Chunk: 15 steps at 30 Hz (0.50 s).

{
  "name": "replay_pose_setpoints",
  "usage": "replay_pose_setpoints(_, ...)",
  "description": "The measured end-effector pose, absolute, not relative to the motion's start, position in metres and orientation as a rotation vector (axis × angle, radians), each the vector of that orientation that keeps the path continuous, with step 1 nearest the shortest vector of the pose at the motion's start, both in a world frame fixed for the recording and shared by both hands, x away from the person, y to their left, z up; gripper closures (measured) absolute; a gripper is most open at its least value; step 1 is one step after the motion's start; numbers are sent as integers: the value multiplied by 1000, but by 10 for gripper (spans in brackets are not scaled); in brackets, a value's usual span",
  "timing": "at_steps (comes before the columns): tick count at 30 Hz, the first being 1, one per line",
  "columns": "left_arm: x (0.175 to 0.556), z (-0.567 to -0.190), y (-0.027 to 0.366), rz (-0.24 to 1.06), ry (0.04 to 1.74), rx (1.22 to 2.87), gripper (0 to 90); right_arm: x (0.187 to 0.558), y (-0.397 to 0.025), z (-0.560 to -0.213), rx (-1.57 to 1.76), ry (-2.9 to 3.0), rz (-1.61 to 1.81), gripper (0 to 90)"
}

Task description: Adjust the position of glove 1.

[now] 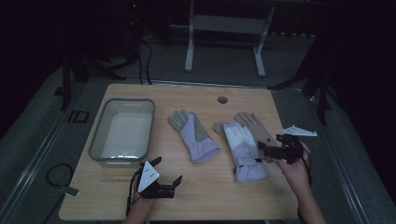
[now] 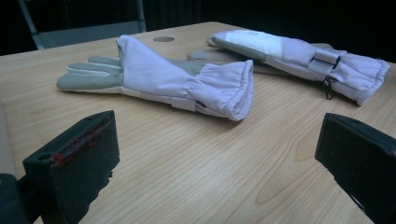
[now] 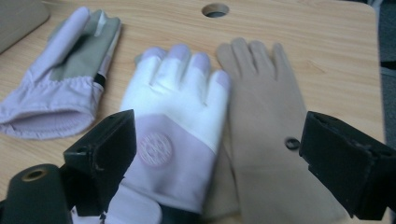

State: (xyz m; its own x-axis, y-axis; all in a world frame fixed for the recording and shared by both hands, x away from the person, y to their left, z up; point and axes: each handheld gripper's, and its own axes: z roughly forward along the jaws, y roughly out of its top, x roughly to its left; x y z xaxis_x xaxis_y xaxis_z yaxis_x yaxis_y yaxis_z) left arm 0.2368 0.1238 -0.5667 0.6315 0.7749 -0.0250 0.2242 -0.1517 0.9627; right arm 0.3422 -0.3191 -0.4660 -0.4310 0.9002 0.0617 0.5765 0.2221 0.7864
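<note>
My right tool (image 1: 279, 150) hangs over the near end of two overlapping gloves, its jaws spread wide and holding nothing. The white and lilac glove (image 1: 243, 149) lies flat with its fingers pointing away from me, and the tan glove (image 1: 256, 129) sits partly under its right edge. The right gripper view adds what the high view blurs: a round stitched badge on the lilac cuff (image 3: 154, 147) and a small dark button on the tan glove (image 3: 293, 143).

My left tool (image 1: 166, 172) rests low near the front edge of the worktop (image 1: 210, 200), jaws also well apart and empty. From it I look along the wood at a third glove, lilac and grey (image 2: 163, 77), lying on its side with its gathered cuff toward me; the high view puts it between the clear tub (image 1: 122, 130) and the overlapped pair. The same low view shows a strap and clip on the far glove's cuff (image 2: 327, 63).

A white bracket (image 1: 299, 132) lies at the worktop's right edge. A round hole (image 1: 222, 100) sits near the far edge.
</note>
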Motion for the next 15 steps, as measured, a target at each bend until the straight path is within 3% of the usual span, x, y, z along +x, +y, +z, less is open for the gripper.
replay_pose_setpoints(11, 237, -567, 124, 588, 819, 1692, 0, 367, -278, -454, 1269, 2184, 1067, 157)
replay_pose_setpoints(15, 237, -567, 124, 591, 815, 1694, 0, 374, -260, -453, 1225, 2194, 1053, 223)
